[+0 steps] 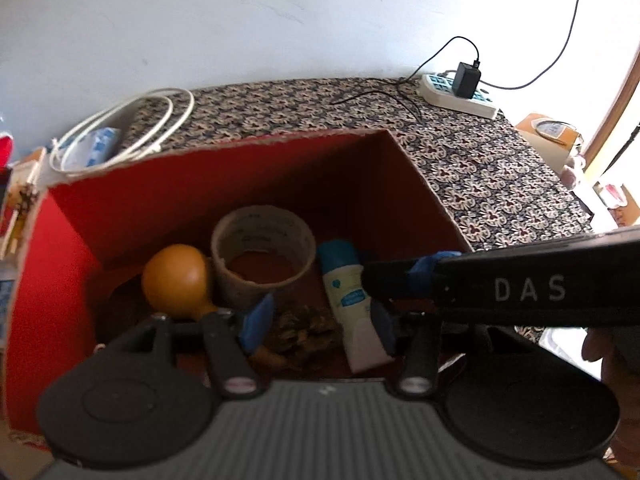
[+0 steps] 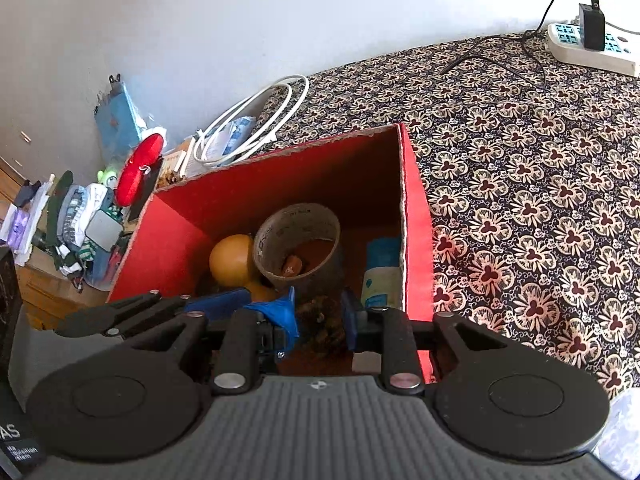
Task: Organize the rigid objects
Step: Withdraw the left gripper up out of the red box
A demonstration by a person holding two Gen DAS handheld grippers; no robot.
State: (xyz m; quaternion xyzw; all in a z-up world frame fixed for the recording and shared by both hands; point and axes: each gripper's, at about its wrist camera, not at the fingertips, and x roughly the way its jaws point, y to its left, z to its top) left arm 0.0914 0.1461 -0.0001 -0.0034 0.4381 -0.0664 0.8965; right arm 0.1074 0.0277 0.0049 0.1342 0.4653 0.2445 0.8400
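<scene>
- Red box (image 1: 224, 184), cardboard w/ raw brown cut rim, stands on the patterned cloth (image 1: 492, 168) and holds the rigid things.
- Tape roll (image 1: 262, 254) inside it: wide cardboard ring, matte beige, standing on its edge side, hollow middle up. In right wrist view a small brown piece lies inside the ring.
- Orange gourd-shaped object (image 1: 176, 280), smooth and round, touches the roll on its left.
- White tube (image 1: 350, 300) w/ blue cap, smooth plastic, lies along the right wall, cap to the back.
- Pine cone (image 1: 306, 330), rough brown scales, on the box floor betw. the gourd thing and the tube.
- My left gripper (image 1: 318, 326) is spread wide over the box; blue pads, nothing held. Pine cone is betw. the fingers but not pinched, right pad just beside the tube.
- My right gripper (image 2: 320, 320) is also apart, medium gap, holds nothing; pine cone shows betw. its fingers. It comes in from the right over the box edge.
- Cloth is dark w/ cream flower print. White cable coil (image 1: 120, 128) behind the box, power strip (image 1: 456, 94) w/ black charger at far corner, plain pale wall behind.
- Clutter of clothes and a red item left of the box in right wrist view.
</scene>
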